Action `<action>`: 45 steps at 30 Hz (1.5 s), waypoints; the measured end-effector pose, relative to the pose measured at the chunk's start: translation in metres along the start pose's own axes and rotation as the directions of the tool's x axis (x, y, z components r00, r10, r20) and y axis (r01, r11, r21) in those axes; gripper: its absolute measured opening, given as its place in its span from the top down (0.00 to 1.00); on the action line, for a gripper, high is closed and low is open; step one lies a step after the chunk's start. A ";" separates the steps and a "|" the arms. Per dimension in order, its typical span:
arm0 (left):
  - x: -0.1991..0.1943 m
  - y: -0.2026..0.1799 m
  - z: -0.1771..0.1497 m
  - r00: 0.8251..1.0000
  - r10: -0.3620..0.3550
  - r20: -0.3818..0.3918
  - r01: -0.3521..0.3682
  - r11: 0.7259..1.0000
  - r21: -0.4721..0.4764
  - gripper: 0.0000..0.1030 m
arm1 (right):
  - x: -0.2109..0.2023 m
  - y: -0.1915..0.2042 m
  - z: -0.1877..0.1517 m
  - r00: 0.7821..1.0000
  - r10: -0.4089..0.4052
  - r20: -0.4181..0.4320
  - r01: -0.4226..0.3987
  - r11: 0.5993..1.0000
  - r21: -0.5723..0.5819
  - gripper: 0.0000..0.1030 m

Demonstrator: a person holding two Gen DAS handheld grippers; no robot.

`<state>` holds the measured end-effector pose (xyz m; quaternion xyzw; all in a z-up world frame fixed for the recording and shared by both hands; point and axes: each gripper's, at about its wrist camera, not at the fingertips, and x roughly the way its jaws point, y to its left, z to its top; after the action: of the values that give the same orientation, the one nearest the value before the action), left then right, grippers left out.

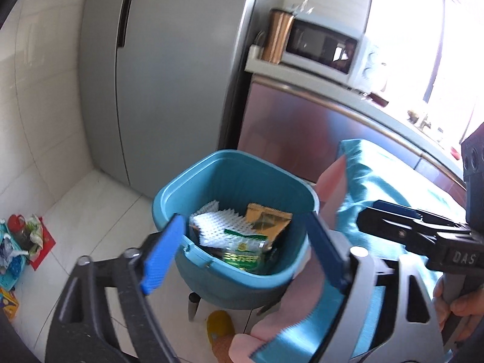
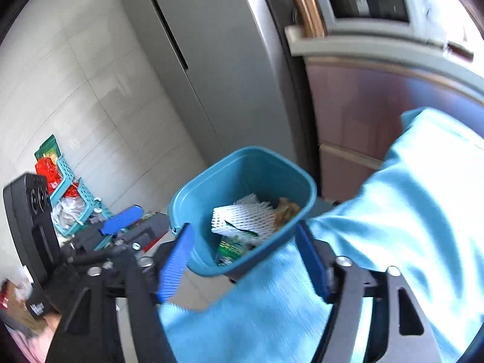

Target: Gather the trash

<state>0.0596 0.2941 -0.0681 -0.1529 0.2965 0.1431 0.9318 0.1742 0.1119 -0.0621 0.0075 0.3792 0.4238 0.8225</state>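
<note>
A teal plastic waste bin stands on a white tiled floor in a kitchen, just in front of a tall grey refrigerator. Inside it lie a white foam fruit net, a brown-gold wrapper and a green-and-white snack packet. The left gripper hangs over the bin's near rim, its blue pads spread wide with nothing between them. The right gripper, seen from its own camera, also stands wide and empty above the bin, over a table edge draped in a light blue cloth beside it. To the right of the refrigerator, a white microwave oven sits on a counter above glossy reddish-brown cabinet fronts, with bright daylight behind. By the tiled wall at the left, a teal slatted basket and red and green wrappers lie on the floor. A yellow slipper shows under the bin.
</note>
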 end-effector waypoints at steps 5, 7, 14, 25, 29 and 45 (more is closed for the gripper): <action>-0.035 -0.024 -0.007 0.997 -0.034 0.070 0.031 0.999 0.040 0.06 | -0.052 -0.002 -0.025 0.994 -0.065 0.093 0.069 0.997 -0.041 0.08; -0.046 -0.035 -0.010 0.994 -0.056 0.089 0.051 0.997 0.053 0.06 | -0.074 -0.003 -0.034 0.986 -0.099 0.137 0.108 0.993 -0.056 0.07; -0.079 -0.084 -0.026 0.977 -0.128 0.170 0.113 0.989 0.092 0.06 | -0.143 -0.018 -0.076 0.914 -0.284 0.291 0.287 0.957 0.033 0.07; -0.103 -0.156 -0.043 0.953 -0.191 0.234 0.147 0.970 0.193 0.06 | -0.213 -0.039 -0.123 0.771 -0.491 0.406 0.478 0.867 0.142 0.07; -0.111 -0.174 -0.050 0.945 -0.213 0.247 0.161 0.963 0.214 0.06 | -0.227 -0.045 -0.134 0.747 -0.519 0.415 0.498 0.851 0.169 0.07; -0.132 -0.196 -0.064 0.928 -0.225 0.296 0.143 0.950 0.277 0.06 | -0.260 -0.033 -0.161 0.669 -0.571 0.476 0.541 0.813 0.216 0.07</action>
<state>-0.0064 0.0682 0.0004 -0.0358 0.1393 0.0390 0.9888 0.0037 -0.1420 -0.0275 0.0289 0.1381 0.1238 0.9822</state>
